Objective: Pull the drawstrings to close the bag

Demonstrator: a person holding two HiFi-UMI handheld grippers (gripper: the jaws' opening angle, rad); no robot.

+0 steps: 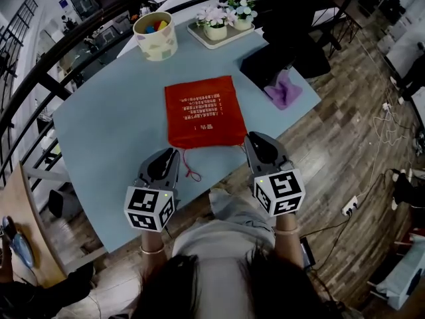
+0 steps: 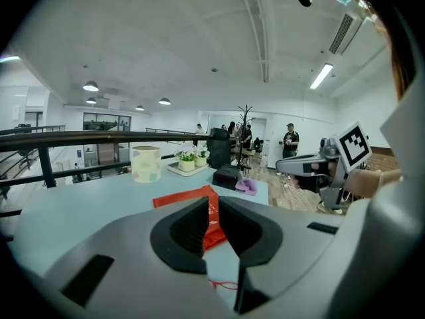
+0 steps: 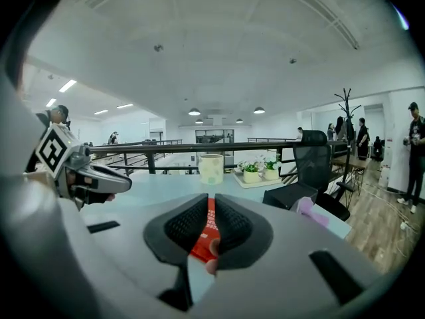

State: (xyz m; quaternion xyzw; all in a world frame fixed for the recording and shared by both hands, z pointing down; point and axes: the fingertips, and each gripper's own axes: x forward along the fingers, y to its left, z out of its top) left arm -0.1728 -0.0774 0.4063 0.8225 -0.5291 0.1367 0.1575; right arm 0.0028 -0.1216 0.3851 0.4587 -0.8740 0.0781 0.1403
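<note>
Ok so here's the setup: the red bag [image 1: 204, 110] is lying flat in the middle of the frame on the pale blue worktop [image 1: 106, 131], with its gathered mouth edge pointing down toward the person. That makes sense to me, since the strings come out on the near side where both hands can get at them. One red drawstring [image 1: 190, 168] loops out loose from the bag's lower left corner and trails toward the worktop's near edge.

The left gripper [image 1: 169, 157] sits at lower left, tip just beside that loop but not on it. Its fingers are drawn nearly together with only a sliver between them, and there's nothing in that sliver, you just see the bag through it. The right gripper [image 1: 254, 143] is at the bag's lower right corner, fingers pressed together, also holding nothing as far as I can see. I can't make out a string on that side.

My read is nothing's been grabbed yet and the mouth isn't cinched. One gripper per corner looks like the lineup for pulling outward both ways, but they'd need to open first.

The cup [image 1: 155, 37], flower tray [image 1: 229, 40] and purple cloth [image 1: 283, 89] sit up top, well apart from all this.
</note>
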